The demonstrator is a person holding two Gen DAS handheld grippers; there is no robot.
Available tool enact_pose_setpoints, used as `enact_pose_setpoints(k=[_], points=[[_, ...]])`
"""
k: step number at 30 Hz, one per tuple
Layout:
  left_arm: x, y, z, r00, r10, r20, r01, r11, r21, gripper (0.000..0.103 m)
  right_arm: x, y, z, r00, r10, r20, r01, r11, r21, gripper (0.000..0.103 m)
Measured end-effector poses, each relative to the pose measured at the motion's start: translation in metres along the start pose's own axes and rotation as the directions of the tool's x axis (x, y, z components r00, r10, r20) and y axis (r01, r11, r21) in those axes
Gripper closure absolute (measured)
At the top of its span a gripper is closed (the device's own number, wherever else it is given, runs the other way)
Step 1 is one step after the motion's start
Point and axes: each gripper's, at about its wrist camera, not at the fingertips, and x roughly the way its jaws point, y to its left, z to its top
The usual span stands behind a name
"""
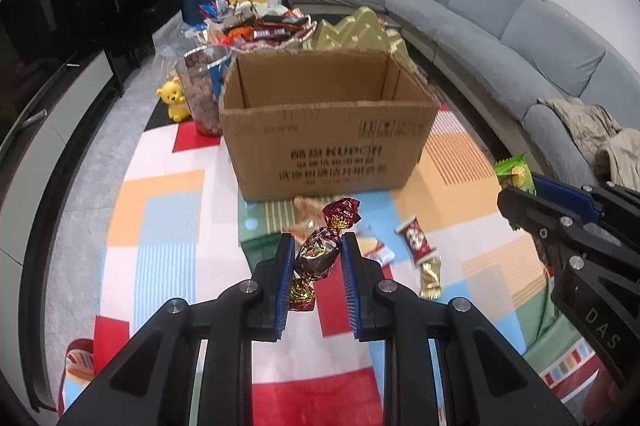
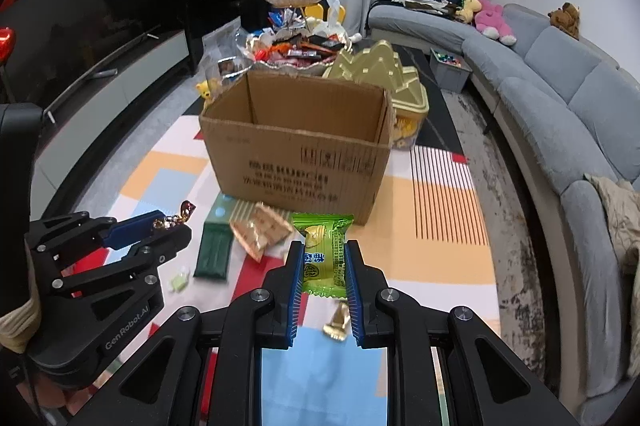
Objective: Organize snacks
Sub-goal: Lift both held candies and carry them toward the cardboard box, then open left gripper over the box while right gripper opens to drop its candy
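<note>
Seen from the left wrist camera, the left gripper (image 1: 317,253) is raised above a colourful patterned mat (image 1: 168,250), its blue-padded fingers clamped on a foil-wrapped candy (image 1: 318,256) with twisted red and gold ends. Ahead stands an open cardboard box (image 1: 328,141), its inside hidden from here. Loose snacks lie on the mat between gripper and box, among them a red sachet (image 1: 416,238). At the right edge the right gripper (image 1: 516,201) appears side-on.

Next, the right wrist camera: the right gripper (image 2: 323,260) has its fingers closed on a green snack packet (image 2: 323,254), held upright above the mat, near the box (image 2: 296,153). A dark green packet (image 2: 214,250) and a tan wrapper (image 2: 260,230) lie on the mat to the left.

Both pick-ups look done, so the carrying step appears in hand. Likely next: bring each snack forward over the box rim, then part the fingers.
</note>
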Motion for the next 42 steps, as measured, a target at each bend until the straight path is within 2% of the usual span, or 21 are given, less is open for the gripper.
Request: enact_pose_setpoints(k=[25,32,42], points=[[0.005,0.005,0.107,0.99,0.036,0.136,-0.036,0.999,-0.004,0.079,0.009,-0.017,0.094,0.99,-0.006,0.141,0.01,1.0,-0.026,0.082],[0.019,0.009,0.129,0.988,0.051,0.145,-0.051,0.999,-0.007,0.079,0.025,-0.019,0.115,0.989,0.001,0.148,0.005,0.999,-0.038,0.082],[0.049,0.015,0.146,0.991,0.062,0.119,-0.061,0.998,-0.016,0.079,0.05,-0.021,0.133,0.99,0.004,0.143,0.002,0.999,-0.04,0.082]])
